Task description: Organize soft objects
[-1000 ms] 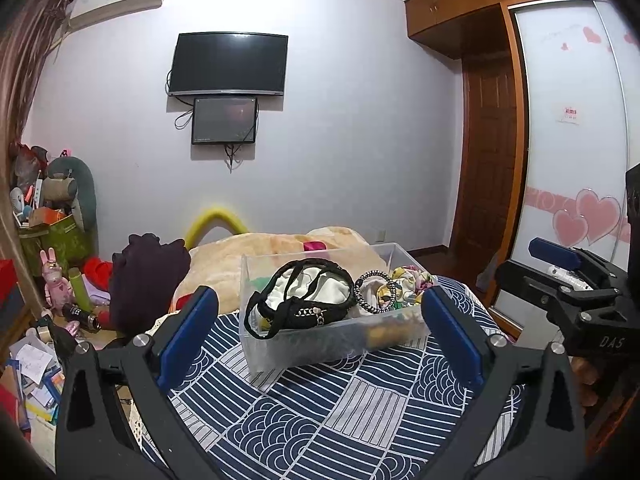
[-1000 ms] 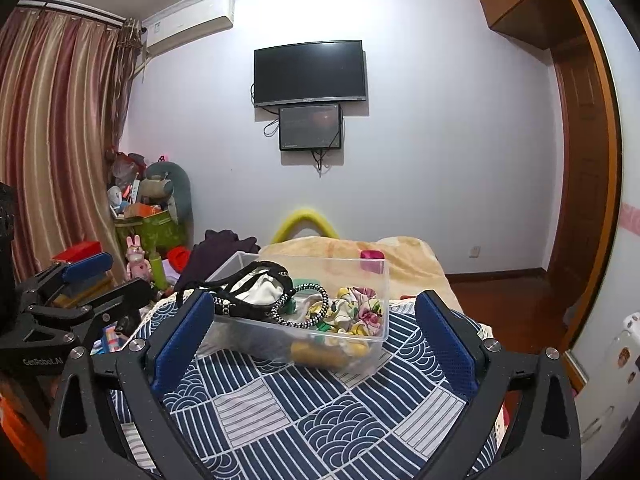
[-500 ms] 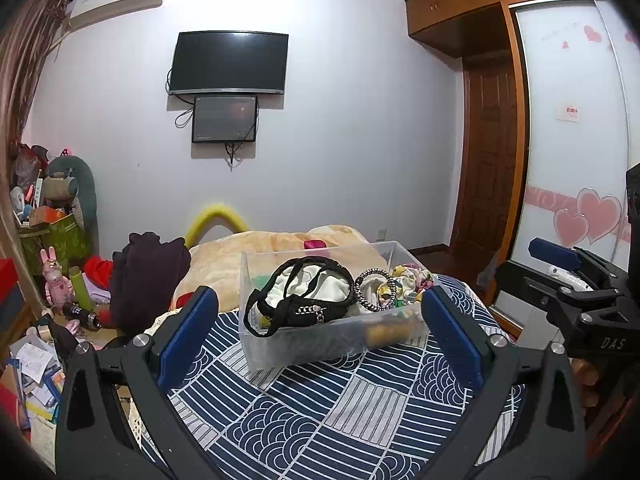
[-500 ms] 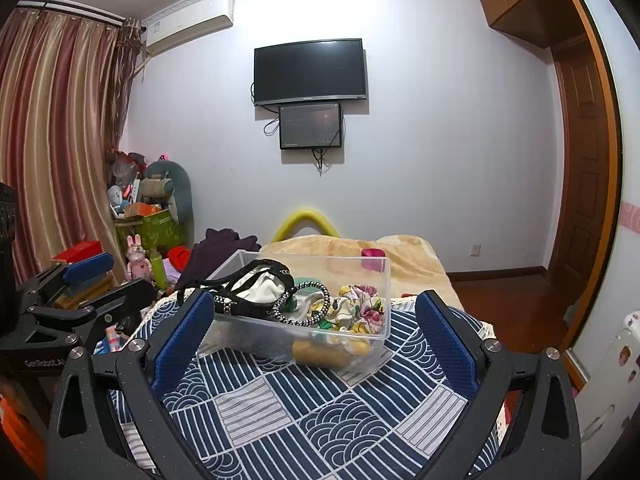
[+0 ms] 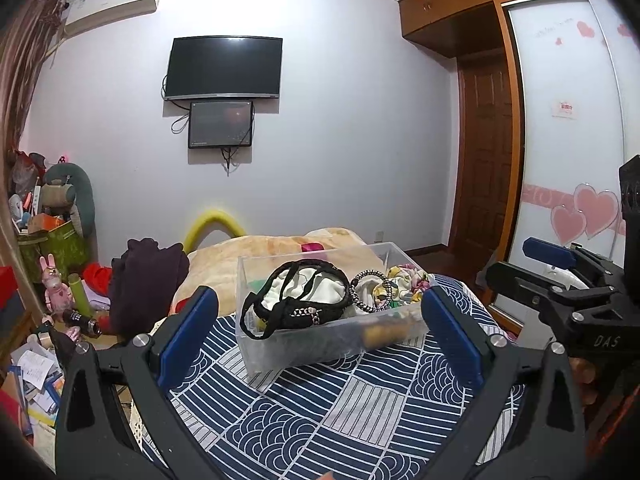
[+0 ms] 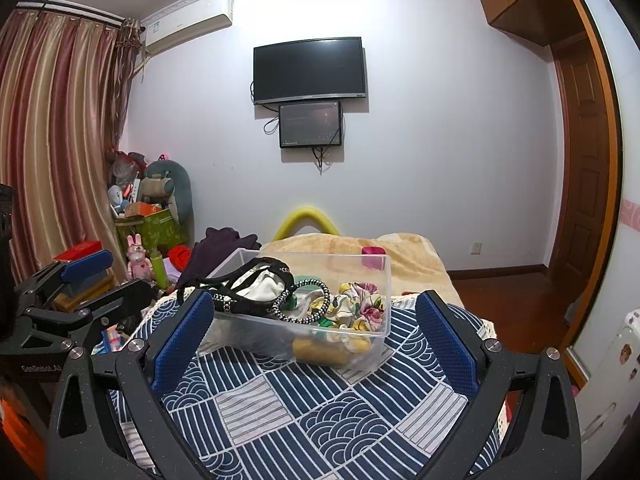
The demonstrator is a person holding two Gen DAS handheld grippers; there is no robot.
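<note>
A clear plastic box [image 5: 320,344] stands on a blue-and-white patterned cloth [image 5: 340,412]; it also shows in the right wrist view [image 6: 360,344]. It holds a black-and-white fabric piece [image 5: 308,300], a braided black-white hair band [image 5: 370,290], floral scrunchies [image 6: 356,308] and something yellow at the bottom [image 6: 320,350]. My left gripper [image 5: 320,320] is open and empty, held in front of the box. My right gripper [image 6: 316,316] is open and empty, also in front of the box. Each gripper shows at the edge of the other's view.
A beige blanket [image 5: 256,256] and a dark purple garment [image 5: 144,280] lie behind the box. Toys, bags and papers clutter the floor at left [image 5: 48,280]. A wardrobe with sliding doors [image 5: 568,140] and a wooden door [image 6: 580,168] are at right.
</note>
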